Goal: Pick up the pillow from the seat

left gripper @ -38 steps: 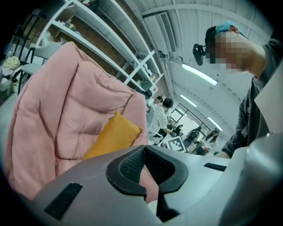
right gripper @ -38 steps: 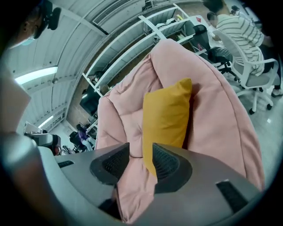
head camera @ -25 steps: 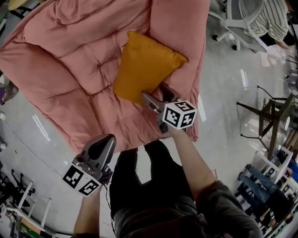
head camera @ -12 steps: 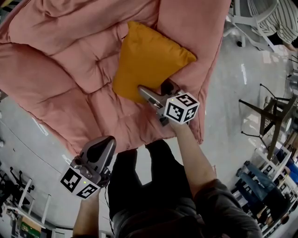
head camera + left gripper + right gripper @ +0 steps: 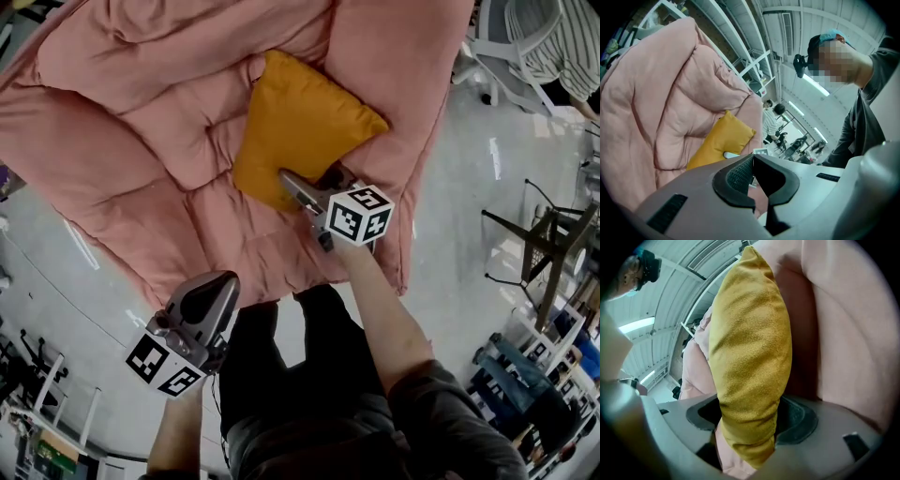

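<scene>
Now that my right gripper (image 5: 309, 183) has crept forward over the last second, its jaws pinch the lower edge of the mustard-yellow square fabric pillow (image 5: 300, 122). The pillow lies in the hollow of the pink quilted padded seat (image 5: 141, 141), towards its right side, so I judge the grasp made and the lift not begun. My left gripper (image 5: 208, 298) hangs off the seat's front edge, jaws pressed together on nothing, and the seat holds only that pillow.
</scene>
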Available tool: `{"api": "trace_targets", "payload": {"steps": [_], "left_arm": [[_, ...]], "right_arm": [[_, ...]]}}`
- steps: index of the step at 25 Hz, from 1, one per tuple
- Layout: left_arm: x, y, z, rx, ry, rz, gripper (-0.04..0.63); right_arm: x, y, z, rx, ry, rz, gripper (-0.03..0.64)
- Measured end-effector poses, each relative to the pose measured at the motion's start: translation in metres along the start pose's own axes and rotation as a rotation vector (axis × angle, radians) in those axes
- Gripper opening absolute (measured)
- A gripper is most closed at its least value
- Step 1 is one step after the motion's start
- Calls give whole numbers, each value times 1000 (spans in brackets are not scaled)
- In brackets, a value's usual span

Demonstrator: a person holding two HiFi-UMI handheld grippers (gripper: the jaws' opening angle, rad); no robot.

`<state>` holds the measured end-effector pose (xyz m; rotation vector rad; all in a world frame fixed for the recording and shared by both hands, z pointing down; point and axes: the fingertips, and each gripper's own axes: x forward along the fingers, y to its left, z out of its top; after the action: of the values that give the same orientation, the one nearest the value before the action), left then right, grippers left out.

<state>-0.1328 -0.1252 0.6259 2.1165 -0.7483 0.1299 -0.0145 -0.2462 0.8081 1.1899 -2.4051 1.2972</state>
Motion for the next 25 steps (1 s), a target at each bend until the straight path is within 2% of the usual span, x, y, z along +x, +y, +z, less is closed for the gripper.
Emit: {"api": "trace_targets", "payload": {"steps": [4,8,14,25], "left_arm": [[-2,-13,15,15,-8,-3,11],[-8,-29,29,32,-18,-4,11],[-19,-53,55,60,-53,-4,11],[-57,-137,111,167,-169,-4,11]], "right_arm": [[-11,9,4,-3,5,-35,288],[-27,20,15,-17,3,-56,266],[-60,51,52,-74,-17,-30,262],[-164,137,139,-151,-125,50,262]]}}
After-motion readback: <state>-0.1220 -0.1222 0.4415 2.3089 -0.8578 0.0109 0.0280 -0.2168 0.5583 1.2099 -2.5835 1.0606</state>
